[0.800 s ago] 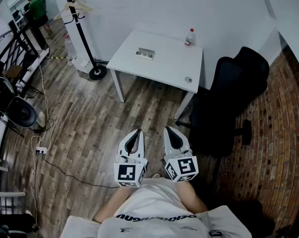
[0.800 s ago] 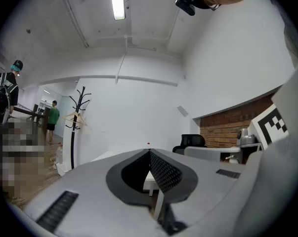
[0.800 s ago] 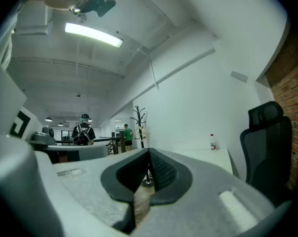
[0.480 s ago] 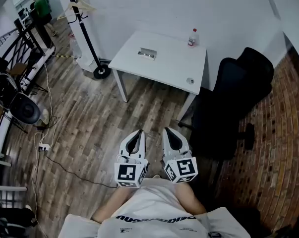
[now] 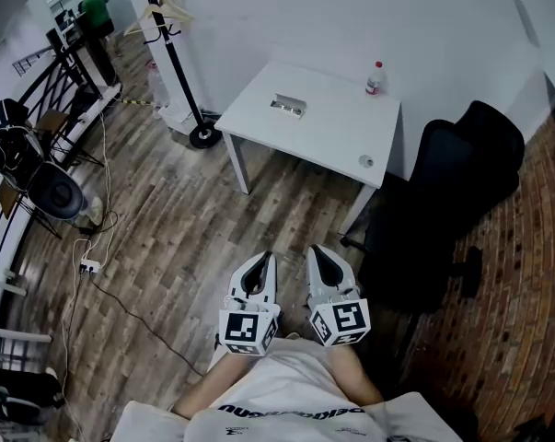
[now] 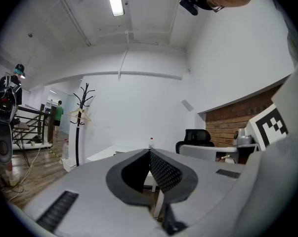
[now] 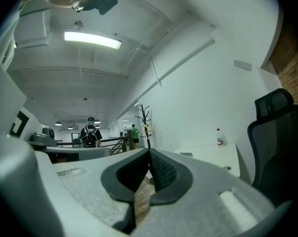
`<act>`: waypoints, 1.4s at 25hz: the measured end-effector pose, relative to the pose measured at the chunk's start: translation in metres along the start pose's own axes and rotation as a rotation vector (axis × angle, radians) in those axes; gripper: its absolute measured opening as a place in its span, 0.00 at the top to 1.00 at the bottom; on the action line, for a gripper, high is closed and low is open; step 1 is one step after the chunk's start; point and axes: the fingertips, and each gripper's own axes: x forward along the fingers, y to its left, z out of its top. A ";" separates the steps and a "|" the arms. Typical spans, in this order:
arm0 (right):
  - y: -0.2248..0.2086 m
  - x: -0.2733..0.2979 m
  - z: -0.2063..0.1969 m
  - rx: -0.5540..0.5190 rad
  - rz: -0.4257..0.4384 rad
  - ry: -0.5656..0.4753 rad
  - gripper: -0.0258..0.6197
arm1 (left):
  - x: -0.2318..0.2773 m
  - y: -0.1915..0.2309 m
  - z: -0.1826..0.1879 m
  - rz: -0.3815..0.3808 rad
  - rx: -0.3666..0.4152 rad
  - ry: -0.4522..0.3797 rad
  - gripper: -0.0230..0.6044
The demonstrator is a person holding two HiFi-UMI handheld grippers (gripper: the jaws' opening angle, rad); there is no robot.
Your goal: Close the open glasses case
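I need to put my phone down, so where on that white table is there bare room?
The widest bare patch of the white table lies between the glasses case, the bottle at the far corner and the small round object by the right edge. Nothing is crowded.

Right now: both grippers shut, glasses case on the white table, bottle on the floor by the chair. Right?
Wrong on the bottle: the head view shows it standing on the white table, at a far corner. The rest holds.
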 end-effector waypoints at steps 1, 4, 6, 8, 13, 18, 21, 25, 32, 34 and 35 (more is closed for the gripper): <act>0.001 0.005 -0.001 -0.003 0.002 0.002 0.97 | 0.003 0.004 0.000 -0.001 -0.002 0.002 0.97; 0.003 0.019 -0.008 -0.011 -0.002 0.007 0.97 | 0.013 0.018 -0.006 -0.003 -0.013 0.009 0.97; 0.001 0.032 -0.011 -0.014 -0.004 0.016 0.97 | 0.022 0.028 -0.008 -0.009 -0.019 0.016 0.97; -0.002 0.050 -0.014 -0.022 -0.012 0.029 0.97 | 0.036 0.039 -0.008 -0.019 -0.022 0.023 0.97; -0.022 0.108 -0.016 -0.046 -0.055 0.039 0.97 | 0.091 0.077 -0.004 -0.048 -0.041 0.016 0.97; -0.049 0.182 -0.007 -0.056 -0.084 0.046 0.97 | 0.165 0.120 0.007 -0.087 -0.054 0.013 0.97; -0.060 0.232 0.006 -0.055 -0.094 0.044 0.97 | 0.207 0.146 0.021 -0.116 -0.040 0.028 0.97; -0.070 0.296 0.023 -0.053 -0.117 0.041 0.97 | 0.258 0.178 0.040 -0.170 -0.018 0.044 0.97; -0.089 0.389 0.036 -0.069 -0.163 0.049 0.96 | 0.340 0.233 0.059 -0.243 -0.015 0.068 0.97; -0.094 0.409 0.035 -0.073 -0.173 0.056 0.96 | 0.359 0.245 0.058 -0.251 -0.011 0.077 0.97; -0.098 0.418 0.035 -0.072 -0.182 0.058 0.96 | 0.368 0.250 0.058 -0.257 -0.009 0.082 0.97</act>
